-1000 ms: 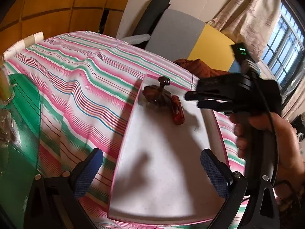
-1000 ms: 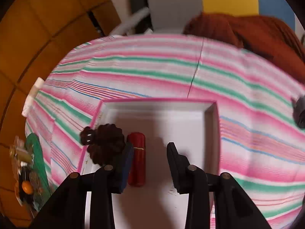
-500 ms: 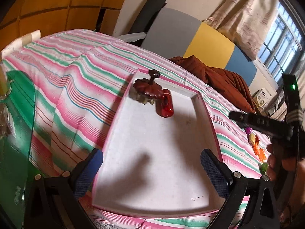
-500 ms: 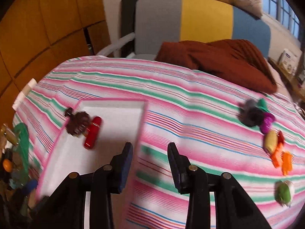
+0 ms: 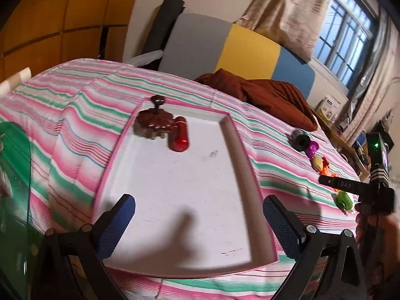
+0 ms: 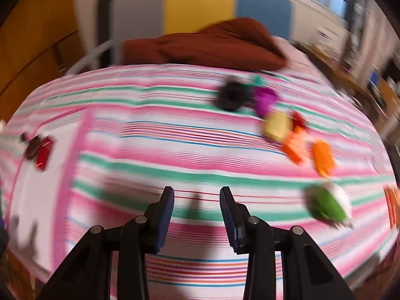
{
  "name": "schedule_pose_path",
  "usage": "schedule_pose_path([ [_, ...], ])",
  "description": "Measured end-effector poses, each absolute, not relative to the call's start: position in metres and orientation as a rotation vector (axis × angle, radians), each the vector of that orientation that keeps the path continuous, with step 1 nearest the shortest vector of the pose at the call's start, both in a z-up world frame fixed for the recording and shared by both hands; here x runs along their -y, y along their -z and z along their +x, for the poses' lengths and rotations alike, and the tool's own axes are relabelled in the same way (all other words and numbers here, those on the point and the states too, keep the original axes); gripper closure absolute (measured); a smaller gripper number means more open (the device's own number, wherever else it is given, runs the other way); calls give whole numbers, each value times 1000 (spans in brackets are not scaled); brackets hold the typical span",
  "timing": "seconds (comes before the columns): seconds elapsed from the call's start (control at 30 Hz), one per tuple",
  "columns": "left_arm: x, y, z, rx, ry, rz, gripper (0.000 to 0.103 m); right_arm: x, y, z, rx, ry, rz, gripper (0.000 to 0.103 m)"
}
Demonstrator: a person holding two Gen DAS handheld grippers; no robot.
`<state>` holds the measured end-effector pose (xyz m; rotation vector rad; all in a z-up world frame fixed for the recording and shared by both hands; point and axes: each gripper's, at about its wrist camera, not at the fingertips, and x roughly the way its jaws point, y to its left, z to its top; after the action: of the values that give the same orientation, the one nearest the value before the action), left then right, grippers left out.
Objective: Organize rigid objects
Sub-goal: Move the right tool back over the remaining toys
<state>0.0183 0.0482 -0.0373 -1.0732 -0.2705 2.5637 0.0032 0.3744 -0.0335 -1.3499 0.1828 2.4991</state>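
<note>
Our empty, slightly parted right gripper (image 6: 197, 215) has swung right from the white pink-rimmed tray (image 5: 235, 150) toward the scattered colourful plastic toys (image 6: 277, 125); left gripper (image 5: 198, 227) hovers released.

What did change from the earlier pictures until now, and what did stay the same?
The right gripper swung away from the white tray, where it hung by the red capsule, toward the loose toys on the striped cloth; nothing is between its fingers. The capsule and brown piece stayed in the tray; the left gripper remains open.
</note>
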Motion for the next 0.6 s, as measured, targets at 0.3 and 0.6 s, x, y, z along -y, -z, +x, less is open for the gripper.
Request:
schedule_pose_path([
  [0.3, -71, 33, 28, 201, -2517, -1034, 0, -522, 21, 67, -568, -2143, -1014, 65],
  [0.6, -79, 31, 33, 162, -2504, -1025, 0, -609, 62, 104, -1135, -1875, -965, 64],
])
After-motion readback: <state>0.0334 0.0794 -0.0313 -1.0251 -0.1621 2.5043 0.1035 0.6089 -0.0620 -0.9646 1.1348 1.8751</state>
